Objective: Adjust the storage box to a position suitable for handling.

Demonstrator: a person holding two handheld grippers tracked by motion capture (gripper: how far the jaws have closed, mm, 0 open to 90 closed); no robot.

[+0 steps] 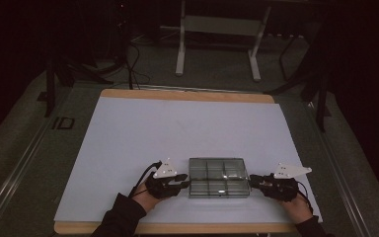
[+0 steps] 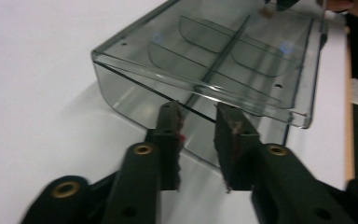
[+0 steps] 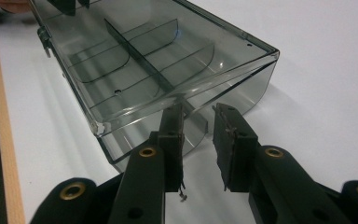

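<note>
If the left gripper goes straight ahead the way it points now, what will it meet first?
Most likely the short end wall of the clear plastic box, right ahead of the left gripper; its jaws stand slightly apart with nothing between them.

One clear compartment box (image 1: 219,177) sits on one bench (image 1: 128,138), which carries one white sheet (image 1: 187,128). Two grippers flank it, the left gripper (image 1: 183,180) and the right gripper (image 1: 253,180), each with two fingers (image 2: 170,135). The box seems to hold six compartments, though the dim high view makes that count uncertain.
</note>
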